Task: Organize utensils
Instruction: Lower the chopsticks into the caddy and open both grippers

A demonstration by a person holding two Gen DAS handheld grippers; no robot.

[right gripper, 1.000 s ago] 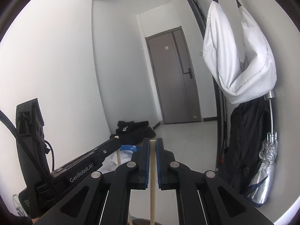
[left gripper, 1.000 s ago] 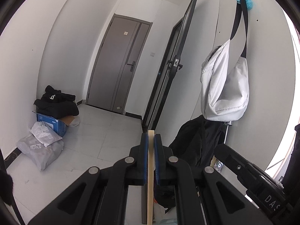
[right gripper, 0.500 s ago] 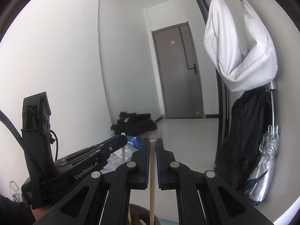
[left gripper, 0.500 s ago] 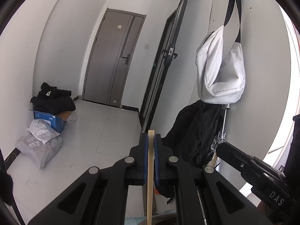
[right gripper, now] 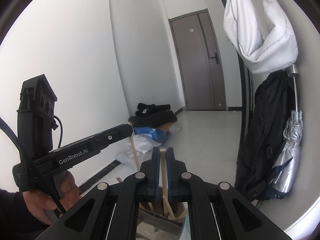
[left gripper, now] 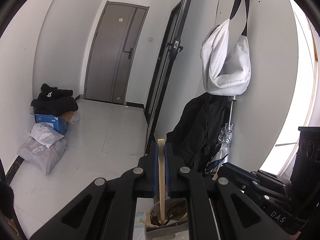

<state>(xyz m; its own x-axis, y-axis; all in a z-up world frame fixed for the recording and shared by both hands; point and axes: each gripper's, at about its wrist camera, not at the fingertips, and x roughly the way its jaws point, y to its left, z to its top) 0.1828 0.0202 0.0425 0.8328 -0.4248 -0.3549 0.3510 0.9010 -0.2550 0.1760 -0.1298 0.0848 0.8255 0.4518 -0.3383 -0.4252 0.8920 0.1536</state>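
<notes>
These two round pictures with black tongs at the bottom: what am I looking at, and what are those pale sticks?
No robot here: a person carries a pair of tongs in each hand, each with a wide-angle camera looking along it. One picture comes from the left tongs, the other from the right tongs. Each is shut on a pale wooden stick, the left stick and the right stick, held upright over a container with more sticks in it. In the right picture you see the person's left hand. Behind: a hallway, a grey door and a hanging white bag.
</notes>
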